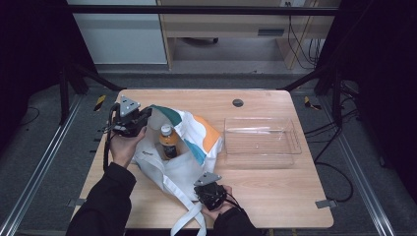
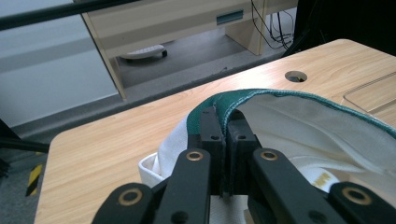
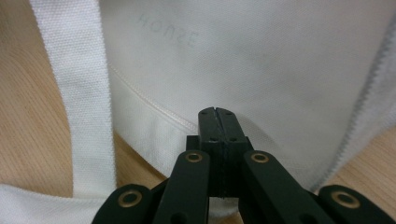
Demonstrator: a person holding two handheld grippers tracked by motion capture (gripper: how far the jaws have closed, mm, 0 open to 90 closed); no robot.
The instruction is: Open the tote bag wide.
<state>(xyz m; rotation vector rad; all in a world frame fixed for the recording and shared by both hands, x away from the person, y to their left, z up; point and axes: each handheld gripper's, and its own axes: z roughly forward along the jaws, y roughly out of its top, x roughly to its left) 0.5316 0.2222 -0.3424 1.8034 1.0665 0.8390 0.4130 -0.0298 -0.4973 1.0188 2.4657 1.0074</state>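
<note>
Light wood table with a round cable hole, on grey floor; desk legs and cables behind, dark curtains at both sides. Cloth bag lies left of centre, bottle upright inside, lower part hidden by fabric. Clear tray just right of bag. Left gripper clamped tight on the bag's green rim. Right gripper pinched closed on the white near edge. Strap cut off at bottom.

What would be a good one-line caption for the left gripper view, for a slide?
The left gripper, jaws shut, pinches the green-trimmed rim of a white tote bag above a wooden table.
</note>
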